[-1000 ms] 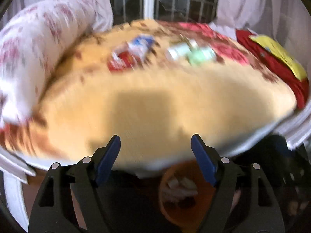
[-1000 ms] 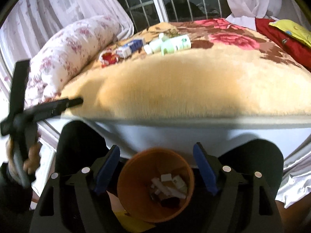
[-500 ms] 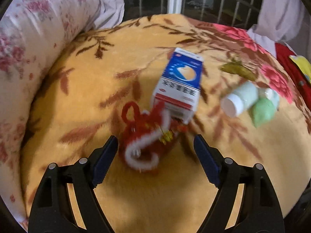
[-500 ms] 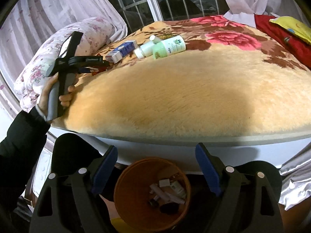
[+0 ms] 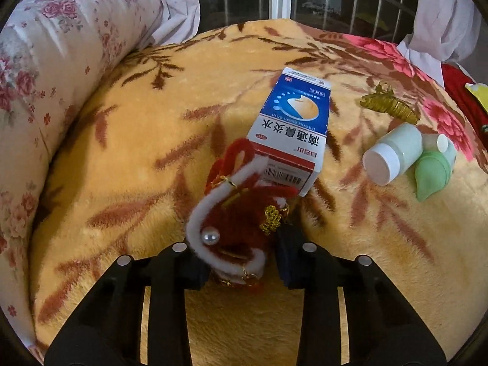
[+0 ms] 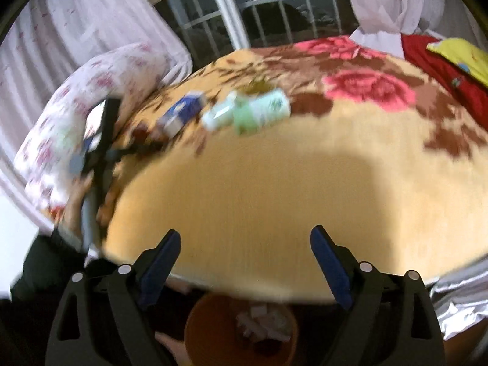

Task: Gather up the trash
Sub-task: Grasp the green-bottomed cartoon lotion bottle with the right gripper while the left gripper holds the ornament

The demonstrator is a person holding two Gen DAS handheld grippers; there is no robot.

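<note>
The left gripper [image 5: 239, 259] had just closed its jaws on the ornament [image 5: 231, 225], a red and white fuzzy thing with a pearl bead and a gold charm. Its blue pads pressed the ornament's near end from both sides while it lay on the blanket [image 5: 128, 152]. The ornament's far end touched the box [image 5: 289, 128], a blue, white and red carton lying just beyond it. To the right of the box, a little apart, lay a white-capped bottle [image 5: 393, 152] with a green-capped bottle [image 5: 433, 170] against it, and a gold clip [image 5: 387, 103] lay just behind them. A flowered pillow [image 5: 45, 76] ran along the blanket's left edge.

The right gripper [image 6: 244, 262] hung over the near edge of the bed with its jaws spread wide, having just opened a little further, and nothing was between them. Below it, on the floor beside the bed, stood the orange bin [image 6: 195, 329] with some scraps inside. That view was blurred, but the person's hand [image 6: 76, 201] on the left gripper's handle showed at the far left.
</note>
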